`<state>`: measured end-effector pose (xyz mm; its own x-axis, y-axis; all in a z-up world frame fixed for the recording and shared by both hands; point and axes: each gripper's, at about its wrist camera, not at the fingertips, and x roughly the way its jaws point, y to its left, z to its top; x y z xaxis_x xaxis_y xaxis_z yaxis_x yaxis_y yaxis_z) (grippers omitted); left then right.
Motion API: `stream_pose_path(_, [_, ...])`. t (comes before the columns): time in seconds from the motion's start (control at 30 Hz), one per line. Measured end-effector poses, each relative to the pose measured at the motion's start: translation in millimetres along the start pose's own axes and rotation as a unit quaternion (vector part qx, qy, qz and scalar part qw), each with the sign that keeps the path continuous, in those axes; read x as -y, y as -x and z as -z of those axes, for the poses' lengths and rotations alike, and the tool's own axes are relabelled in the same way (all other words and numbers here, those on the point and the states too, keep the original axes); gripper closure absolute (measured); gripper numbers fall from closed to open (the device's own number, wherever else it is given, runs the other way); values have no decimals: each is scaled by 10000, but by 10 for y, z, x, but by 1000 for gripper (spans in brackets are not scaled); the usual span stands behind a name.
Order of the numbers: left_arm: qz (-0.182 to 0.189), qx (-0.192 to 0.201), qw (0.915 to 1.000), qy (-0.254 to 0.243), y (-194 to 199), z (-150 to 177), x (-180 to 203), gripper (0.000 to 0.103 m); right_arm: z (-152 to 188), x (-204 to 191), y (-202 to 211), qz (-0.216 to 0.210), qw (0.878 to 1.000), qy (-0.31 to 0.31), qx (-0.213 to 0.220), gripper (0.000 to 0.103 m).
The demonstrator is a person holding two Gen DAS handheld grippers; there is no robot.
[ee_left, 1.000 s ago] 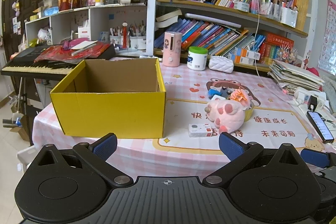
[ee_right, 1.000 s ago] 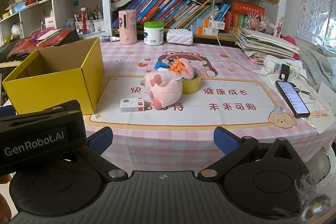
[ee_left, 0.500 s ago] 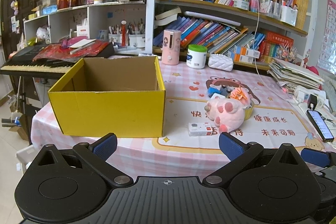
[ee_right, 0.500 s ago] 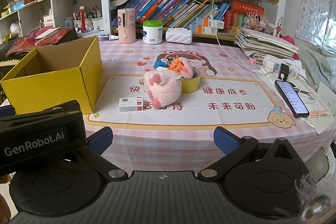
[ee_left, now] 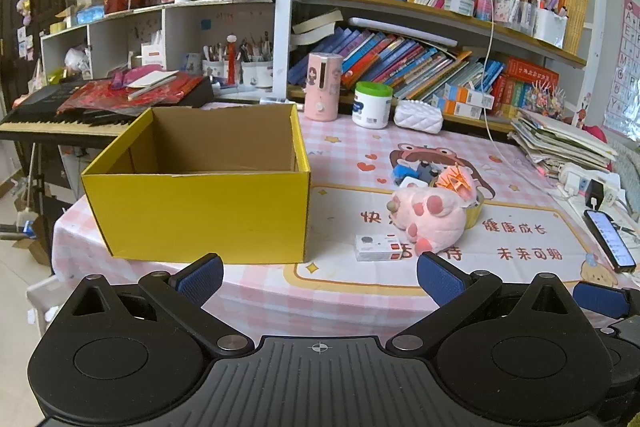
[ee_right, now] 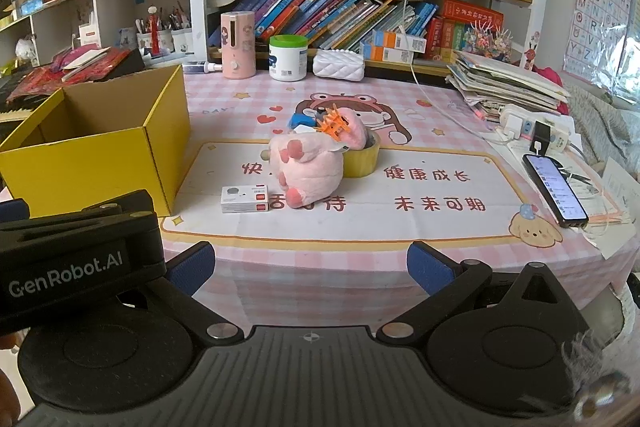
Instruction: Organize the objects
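Both hand-held grippers (ee_left: 318, 277) (ee_right: 310, 267) spread, empty | yellow box (ee_left: 200, 203) left | plush toy (ee_right: 306, 167) beside tape roll (ee_right: 362, 161)

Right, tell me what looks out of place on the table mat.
The pink plush toy lies tipped over, feet up, leaning on the yellow tape roll, with an orange hair claw perched on top. A small white box lies loose beside them. The yellow box holds nothing visible.
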<state>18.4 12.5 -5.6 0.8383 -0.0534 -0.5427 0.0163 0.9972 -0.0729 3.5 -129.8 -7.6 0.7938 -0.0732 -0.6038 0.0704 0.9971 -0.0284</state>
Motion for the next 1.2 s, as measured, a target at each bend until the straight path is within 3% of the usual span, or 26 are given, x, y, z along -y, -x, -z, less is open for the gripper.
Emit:
stream_pose_path(0.7, [-114,-121,9998,63,-335,-156,282,0,-264,256,-400,-63,9997,164,-173,0])
stream_pose_path(1.2, [-497,-45,9984,269,-660,-335,467,0,-588,479,-911,-585,9970,390,-316,0])
